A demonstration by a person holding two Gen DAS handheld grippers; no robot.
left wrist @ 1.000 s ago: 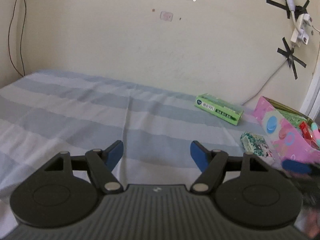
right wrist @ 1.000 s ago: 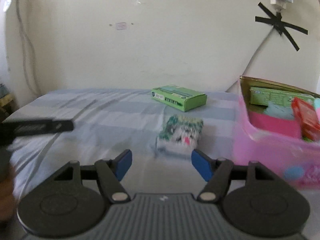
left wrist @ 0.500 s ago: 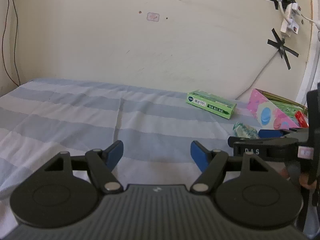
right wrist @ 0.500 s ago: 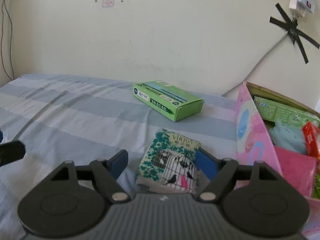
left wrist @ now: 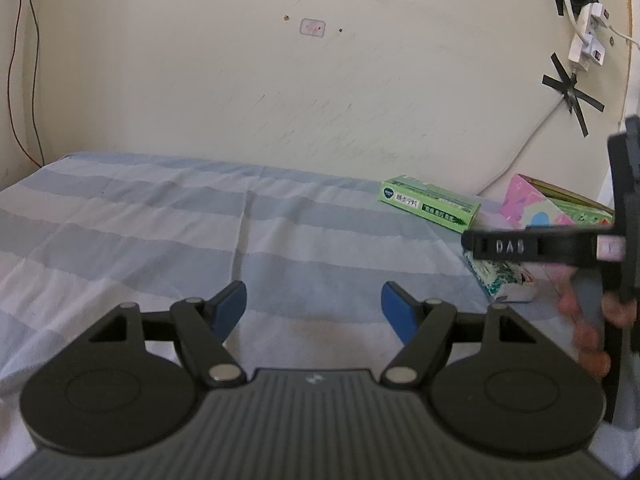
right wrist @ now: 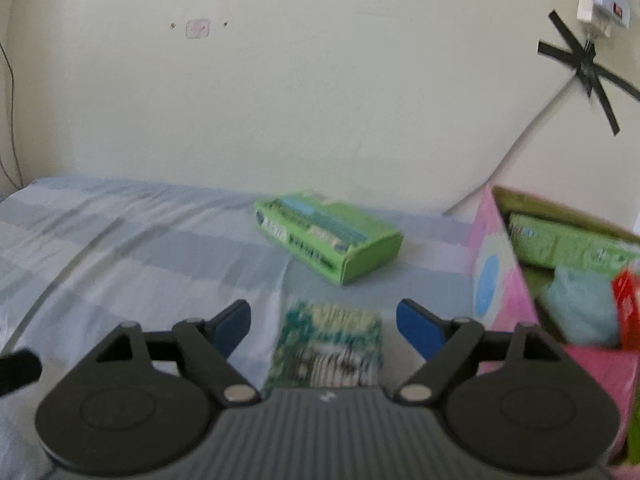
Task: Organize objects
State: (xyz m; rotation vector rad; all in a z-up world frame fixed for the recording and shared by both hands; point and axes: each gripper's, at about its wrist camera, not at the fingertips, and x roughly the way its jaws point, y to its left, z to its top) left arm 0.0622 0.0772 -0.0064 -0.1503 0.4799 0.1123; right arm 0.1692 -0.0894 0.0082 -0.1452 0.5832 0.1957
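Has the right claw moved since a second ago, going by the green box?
Yes. The right claw has closed in on the patterned packet, which now lies between its opening jaws; the green box beyond looks nearer.

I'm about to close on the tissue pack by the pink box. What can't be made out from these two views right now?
- Tissue pack: right wrist view, print smeared by motion blur, near edge hidden behind the gripper body.
- Tissue pack in left wrist view: mostly covered by the right gripper's black arm.
- Pink box: cut off by the right edge, contents partly unseen.
- Green box: lettering too blurred to read.
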